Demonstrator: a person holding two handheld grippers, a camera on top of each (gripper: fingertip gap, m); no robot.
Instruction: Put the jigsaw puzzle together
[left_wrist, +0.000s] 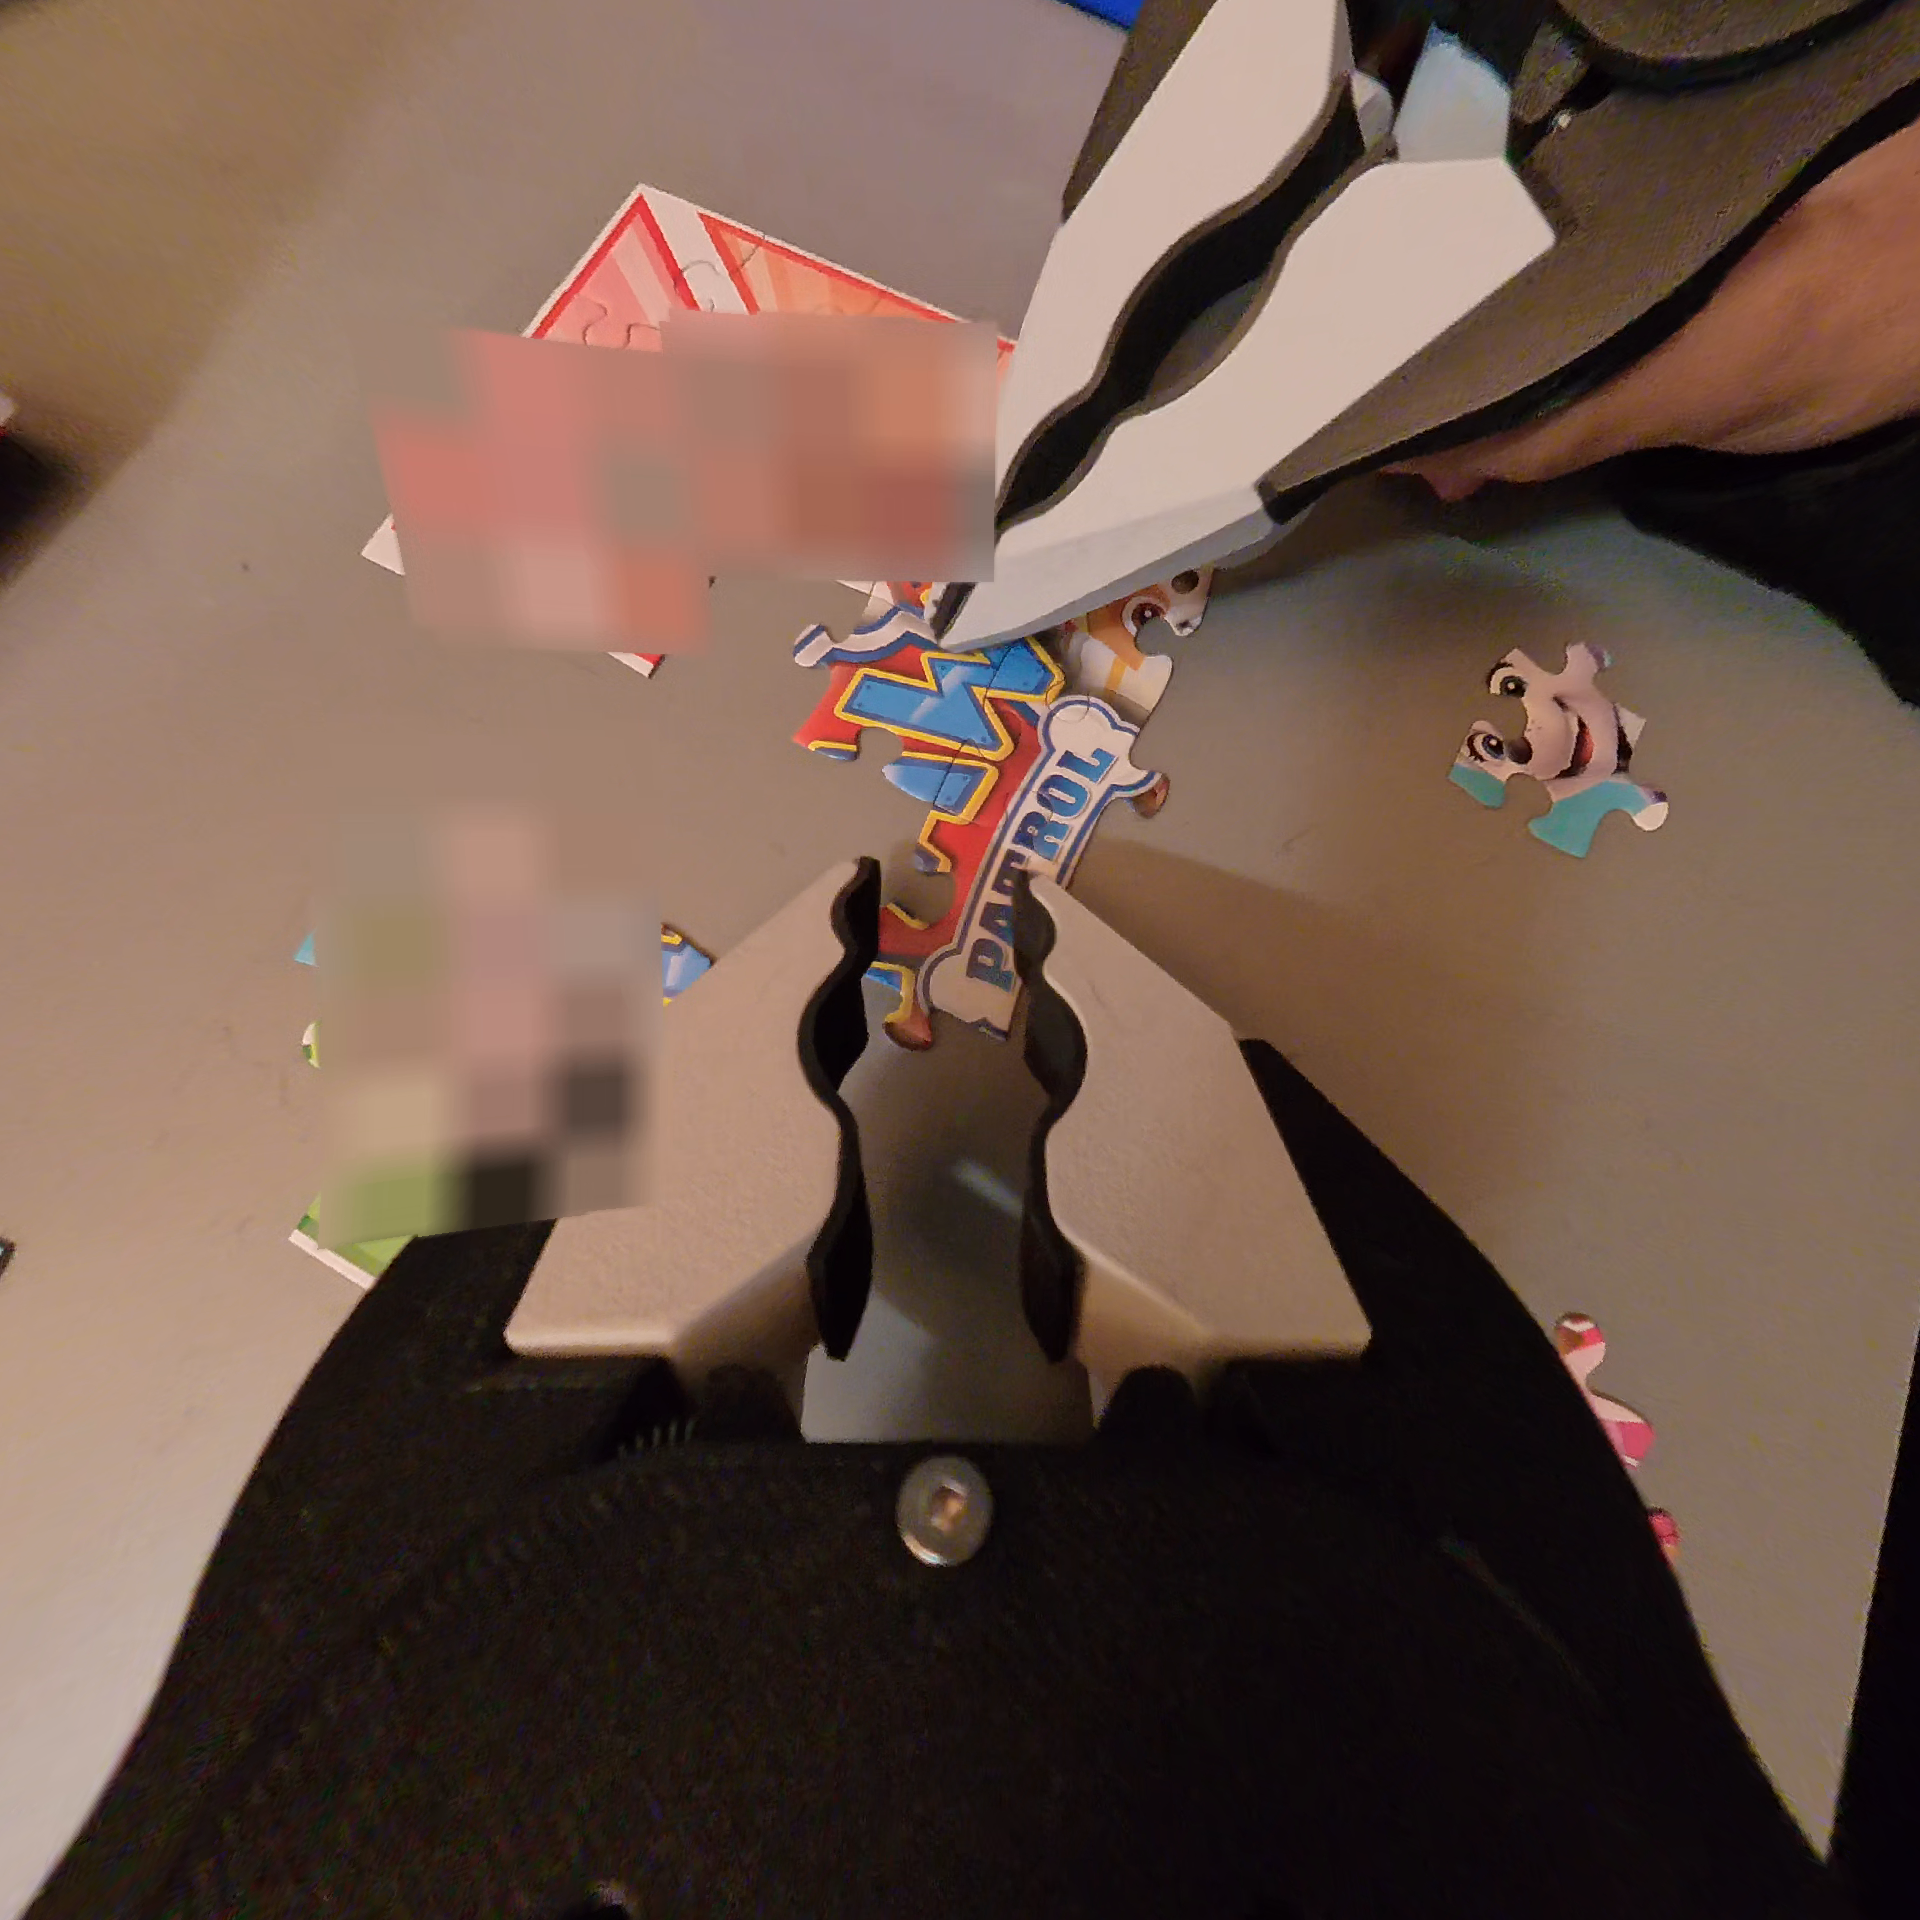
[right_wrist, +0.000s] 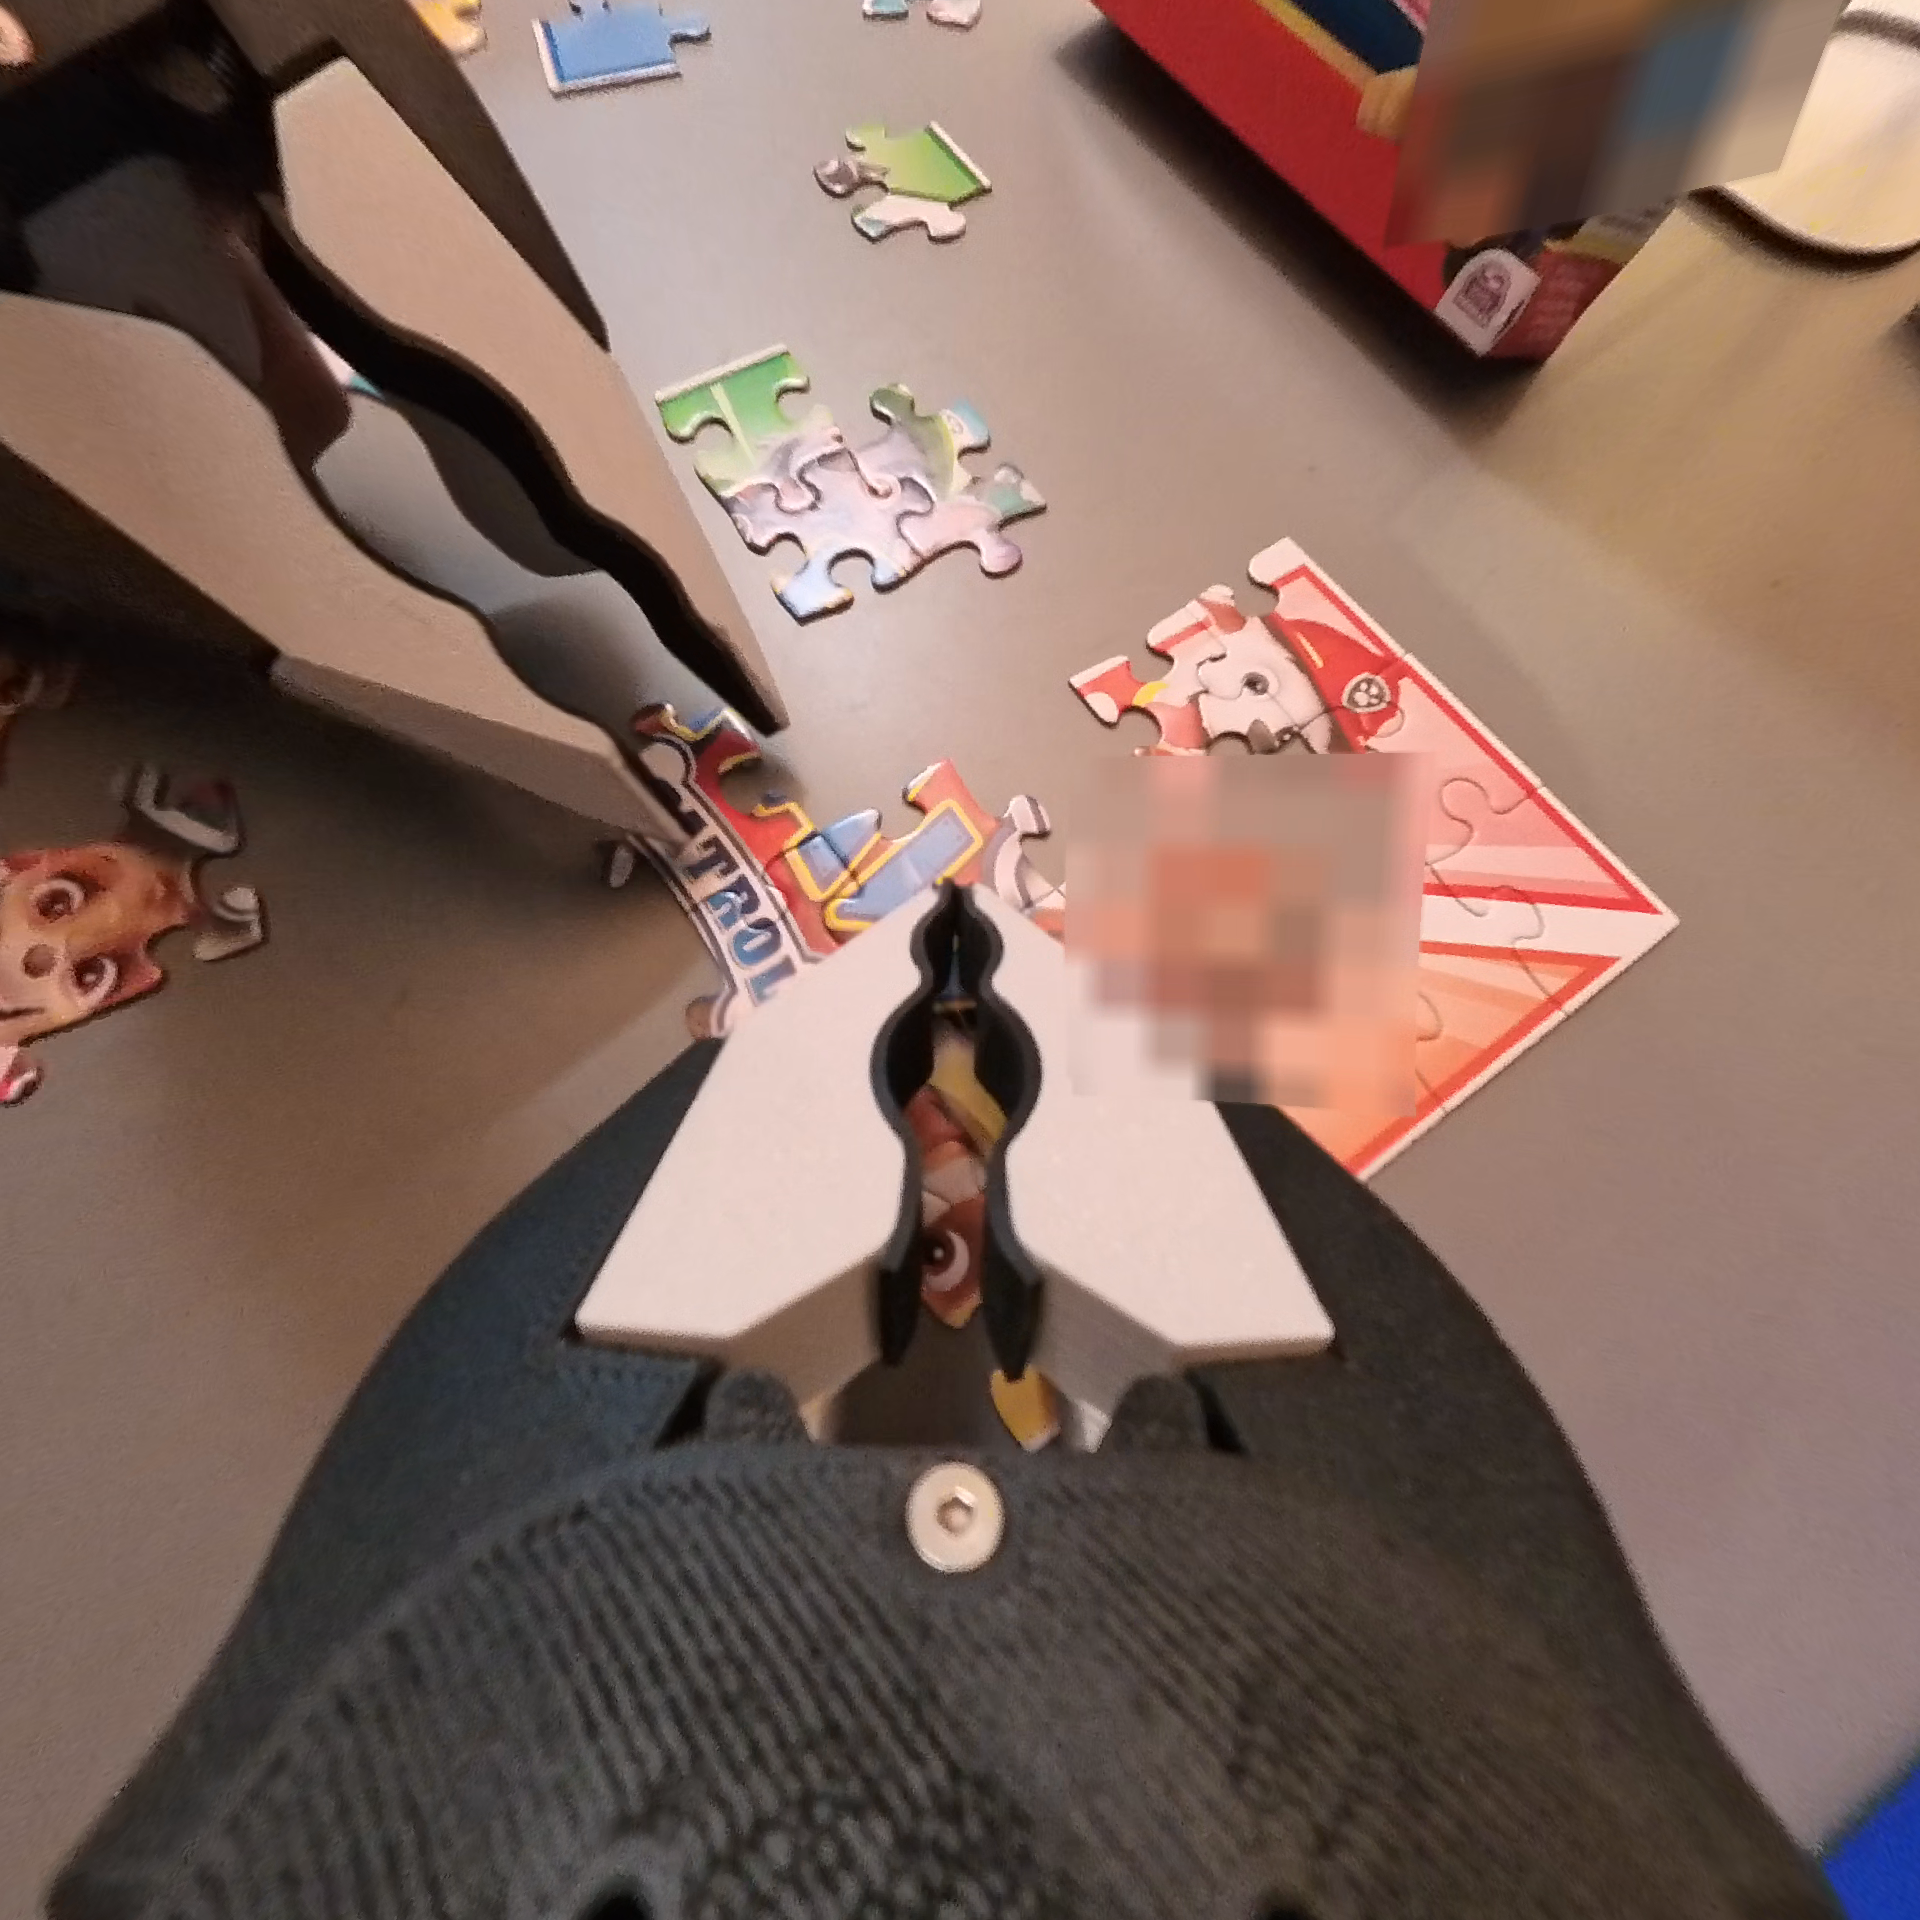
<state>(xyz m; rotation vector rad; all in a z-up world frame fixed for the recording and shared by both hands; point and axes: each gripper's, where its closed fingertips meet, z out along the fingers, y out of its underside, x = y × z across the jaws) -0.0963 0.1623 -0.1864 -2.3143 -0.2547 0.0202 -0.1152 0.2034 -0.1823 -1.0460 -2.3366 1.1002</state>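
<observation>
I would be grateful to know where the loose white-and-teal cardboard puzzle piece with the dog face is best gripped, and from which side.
The white-and-teal dog-face puzzle piece lies flat and alone on the grey table, so no face offers purchase. Probably best: come from above with tongs tilted, close across its narrow waist between the knobs, and lever one edge up. Its open surroundings allow any approach.

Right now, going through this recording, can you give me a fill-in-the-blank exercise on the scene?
1. The left gripper has its jaws ___ over the joined red-and-blue puzzle pieces.
2. The right gripper has its jaws ___.
3. The pieces lie on a ___ table.
4. The cardboard box is mostly ___.
Missing words: open; shut; grey; red.
</observation>
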